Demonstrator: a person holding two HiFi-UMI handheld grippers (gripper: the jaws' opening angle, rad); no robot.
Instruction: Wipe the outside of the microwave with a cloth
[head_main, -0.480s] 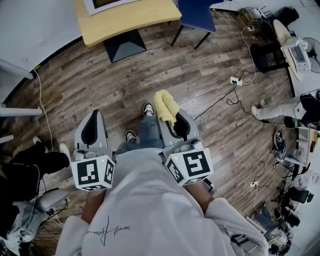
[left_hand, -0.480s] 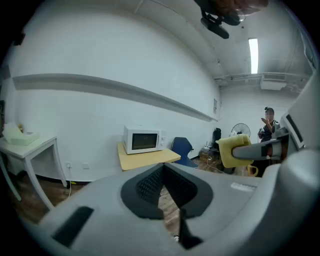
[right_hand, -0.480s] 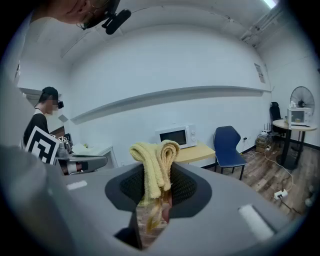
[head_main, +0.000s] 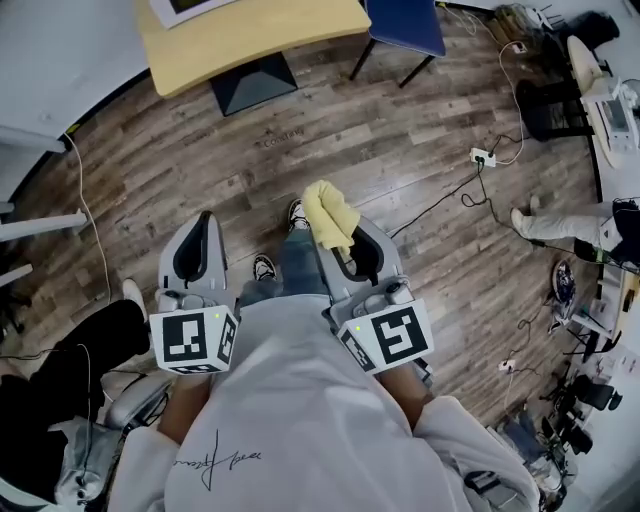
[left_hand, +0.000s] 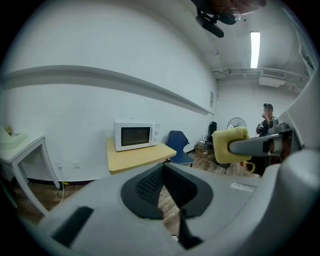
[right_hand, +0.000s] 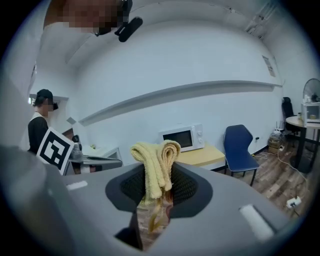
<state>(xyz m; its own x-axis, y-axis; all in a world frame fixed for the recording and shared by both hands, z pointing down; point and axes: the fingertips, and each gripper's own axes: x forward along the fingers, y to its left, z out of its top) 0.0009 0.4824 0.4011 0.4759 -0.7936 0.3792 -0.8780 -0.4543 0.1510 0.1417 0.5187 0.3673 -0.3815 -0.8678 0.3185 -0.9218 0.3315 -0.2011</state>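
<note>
The right gripper (right_hand: 158, 196) pinches a folded yellow cloth (right_hand: 156, 162) between its jaws, and the folds stick up past the tips. The left gripper (left_hand: 166, 187) has its jaws pressed together on nothing. The microwave (right_hand: 183, 137) sits on a wooden table (right_hand: 202, 156) against the wall, well apart from the cloth and straight ahead of both grippers, with a blue chair (right_hand: 240, 145) beside the table.

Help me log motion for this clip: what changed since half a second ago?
Very little. In the head view, floor, table and both grippers slid slightly right together, so mostly the camera moved. Nothing was taken or let go. The right gripper stays shut on the cloth, the left gripper stays shut and empty, and the microwave is untouched.
</note>
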